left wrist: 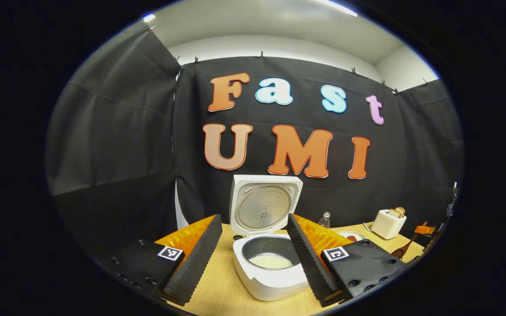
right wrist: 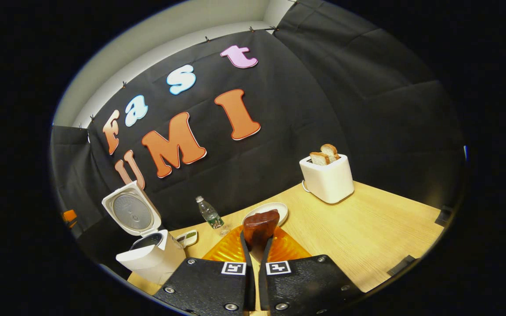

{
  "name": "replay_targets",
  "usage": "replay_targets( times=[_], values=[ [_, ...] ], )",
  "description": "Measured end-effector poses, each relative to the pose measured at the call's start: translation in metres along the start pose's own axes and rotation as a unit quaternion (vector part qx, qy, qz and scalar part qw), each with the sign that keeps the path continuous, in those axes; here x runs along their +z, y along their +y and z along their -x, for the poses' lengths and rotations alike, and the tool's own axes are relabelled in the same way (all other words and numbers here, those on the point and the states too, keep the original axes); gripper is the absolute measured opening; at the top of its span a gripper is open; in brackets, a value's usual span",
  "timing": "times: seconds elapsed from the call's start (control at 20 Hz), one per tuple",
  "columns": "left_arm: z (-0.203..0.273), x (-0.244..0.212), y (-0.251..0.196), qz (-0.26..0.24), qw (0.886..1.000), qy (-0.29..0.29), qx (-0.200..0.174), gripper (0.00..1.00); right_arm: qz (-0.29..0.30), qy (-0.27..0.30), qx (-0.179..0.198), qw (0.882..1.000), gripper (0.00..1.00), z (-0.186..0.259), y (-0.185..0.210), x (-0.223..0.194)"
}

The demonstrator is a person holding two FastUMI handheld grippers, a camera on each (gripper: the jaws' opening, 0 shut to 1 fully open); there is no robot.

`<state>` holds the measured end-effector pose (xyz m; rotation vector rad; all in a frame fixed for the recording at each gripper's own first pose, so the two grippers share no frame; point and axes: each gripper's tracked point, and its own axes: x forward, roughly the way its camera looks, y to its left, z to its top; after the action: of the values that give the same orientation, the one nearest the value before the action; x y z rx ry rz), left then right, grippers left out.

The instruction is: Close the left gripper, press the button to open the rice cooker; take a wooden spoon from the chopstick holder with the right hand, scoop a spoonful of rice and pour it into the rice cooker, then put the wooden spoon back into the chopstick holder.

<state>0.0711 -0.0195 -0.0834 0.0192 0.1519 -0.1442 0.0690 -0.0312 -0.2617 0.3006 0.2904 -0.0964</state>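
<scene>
The white rice cooker (left wrist: pixel 270 276) stands open on the wooden table, its lid (left wrist: pixel 264 204) upright and white rice (left wrist: pixel 270 261) in the inner pot. My left gripper (left wrist: pixel 253 217) is open, its fingers spread to either side of the cooker and just in front of it. In the right gripper view, my right gripper (right wrist: pixel 256 239) is shut on the handle of the wooden spoon (right wrist: pixel 260 224), whose brown bowl sticks up ahead of the fingertips. The cooker (right wrist: pixel 149 259) sits low on the left there. The spoon (left wrist: pixel 404 248) also appears at the far right of the left gripper view.
A white toaster (right wrist: pixel 327 180) with two bread slices stands at the back right. A pale plate (right wrist: pixel 279 210) and a small water bottle (right wrist: pixel 209 213) sit near the wall. A small white object (right wrist: pixel 187 237) lies beside the cooker. Bare table (right wrist: pixel 367 228) stretches to the right.
</scene>
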Motion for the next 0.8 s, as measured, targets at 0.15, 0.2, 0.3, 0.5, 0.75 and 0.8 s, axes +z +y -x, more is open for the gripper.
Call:
replay_targets(
  times=[0.15,0.2,0.3,0.5,0.75,0.8],
  values=[
    [-0.001,0.000,-0.001,-0.002,1.000,0.001,0.000,1.00,-0.013,0.011,0.000,1.000,0.02,-0.009,-0.005,-0.015],
    [-0.002,0.000,-0.002,-0.002,1.000,0.001,0.000,1.00,-0.016,0.013,-0.001,1.000,0.02,-0.011,-0.007,-0.020],
    [-0.004,0.000,-0.005,-0.001,1.000,0.001,-0.002,1.00,-0.019,0.024,-0.007,1.000,0.02,-0.017,-0.015,-0.032],
    [-0.010,0.003,-0.009,-0.001,1.000,-0.001,0.001,1.00,-0.027,0.029,-0.010,0.999,0.04,-0.019,-0.023,-0.043],
    [-0.024,0.010,-0.018,0.001,1.000,-0.003,0.007,1.00,0.015,0.026,-0.062,0.998,0.27,-0.016,-0.046,-0.041],
    [-0.027,0.012,-0.019,0.000,1.000,-0.004,0.008,1.00,0.018,0.027,-0.069,0.997,0.47,-0.014,-0.048,-0.039]
  ],
)
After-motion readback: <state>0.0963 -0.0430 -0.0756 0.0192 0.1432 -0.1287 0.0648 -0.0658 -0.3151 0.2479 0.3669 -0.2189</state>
